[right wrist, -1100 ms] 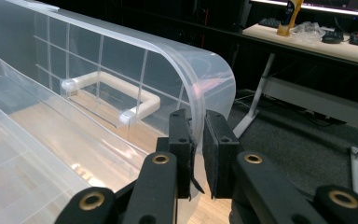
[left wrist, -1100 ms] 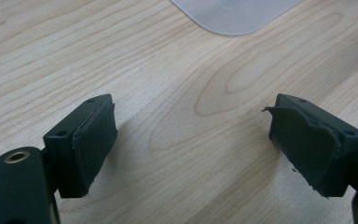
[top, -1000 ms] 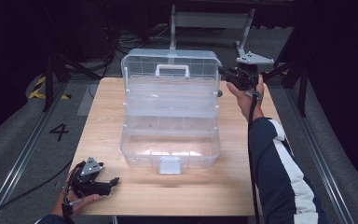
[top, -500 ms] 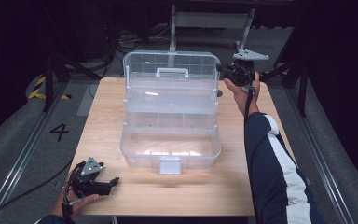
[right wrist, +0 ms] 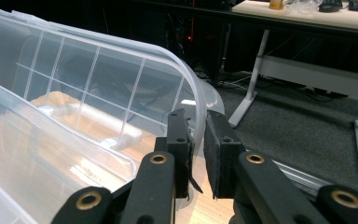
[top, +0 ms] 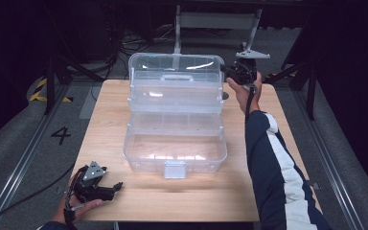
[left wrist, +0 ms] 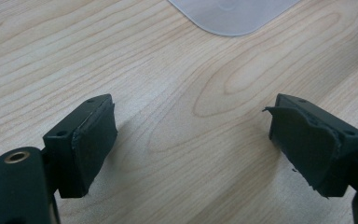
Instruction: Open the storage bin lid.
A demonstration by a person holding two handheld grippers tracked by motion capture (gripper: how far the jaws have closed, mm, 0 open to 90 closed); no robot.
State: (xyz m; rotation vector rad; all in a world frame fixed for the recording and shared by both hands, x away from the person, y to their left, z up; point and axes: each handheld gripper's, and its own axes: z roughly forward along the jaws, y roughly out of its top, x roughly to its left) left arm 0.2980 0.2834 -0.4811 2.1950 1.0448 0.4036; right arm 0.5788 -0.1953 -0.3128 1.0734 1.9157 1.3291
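Your right gripper (right wrist: 196, 144) is clamped on the rim of the raised lid (top: 175, 84) of the clear plastic storage box (top: 175, 143), its two black jaws pinched close with the thin curved lid edge (right wrist: 199, 116) caught between the pads. In the high view that right gripper (top: 234, 72) sits at the lid's far right corner, with your right hand (top: 243, 91) wrapped behind it and your dark sleeve with a white stripe (top: 278, 163) running down the right side of the light wooden table (top: 249, 191).

The box stands in the middle of the table, open, its lid tilted up and back so that the white carry handle (top: 176, 76) on it faces you. The base shows a row of shallow compartments along its far side and a deep open tub in front, with a pale latch tab (top: 174, 168) hanging at the near wall.

Your left gripper (top: 98, 184) rests on the near left corner of the table, well apart from the box. Its jaws stand wide apart with nothing between them; in its own view the left gripper (left wrist: 196, 144) shows bare wood in the gap, and one rounded corner of the box (left wrist: 233, 16) lies ahead.
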